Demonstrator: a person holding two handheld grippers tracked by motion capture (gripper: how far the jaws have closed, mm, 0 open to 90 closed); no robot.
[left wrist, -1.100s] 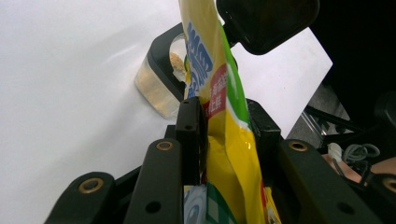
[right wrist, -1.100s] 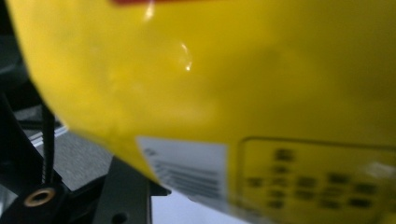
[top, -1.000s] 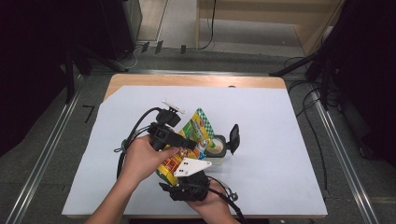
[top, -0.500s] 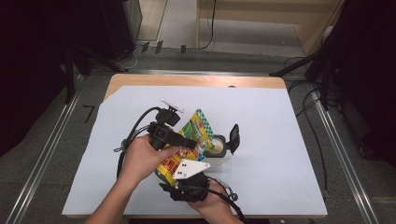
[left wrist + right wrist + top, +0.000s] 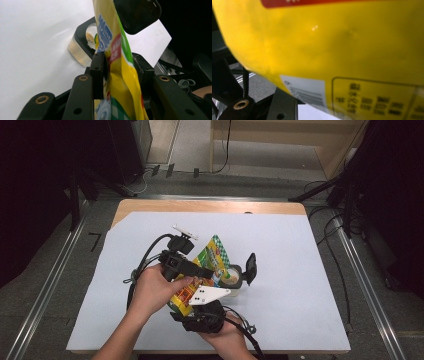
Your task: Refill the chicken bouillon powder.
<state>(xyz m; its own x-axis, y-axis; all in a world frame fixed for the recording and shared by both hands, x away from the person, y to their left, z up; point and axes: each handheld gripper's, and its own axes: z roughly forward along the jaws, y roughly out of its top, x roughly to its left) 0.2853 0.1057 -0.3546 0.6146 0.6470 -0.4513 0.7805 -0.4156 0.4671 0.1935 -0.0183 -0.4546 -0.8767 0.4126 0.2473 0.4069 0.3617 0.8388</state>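
A yellow and green snack bag [image 5: 214, 255] hangs tilted over a small clear container [image 5: 231, 277] whose black lid [image 5: 250, 268] stands open at its right. My left gripper [image 5: 202, 271] comes in from the left and holds the bag's middle. In the left gripper view the bag [image 5: 117, 75] sits between both pads, which touch it, though the jaws have just been opening. The container [image 5: 82, 50] lies beyond. My right gripper [image 5: 192, 295] rises from below with the bag's lower end in it, its jaws having just been closing. The bag [image 5: 337, 50] looms close in the right gripper view and hides the pads.
A white sheet [image 5: 310, 270] covers the wooden table [image 5: 210, 206]. Black cables [image 5: 145, 265] loop off the left gripper over the sheet. Metal rails [image 5: 367, 285] run along the floor on both sides.
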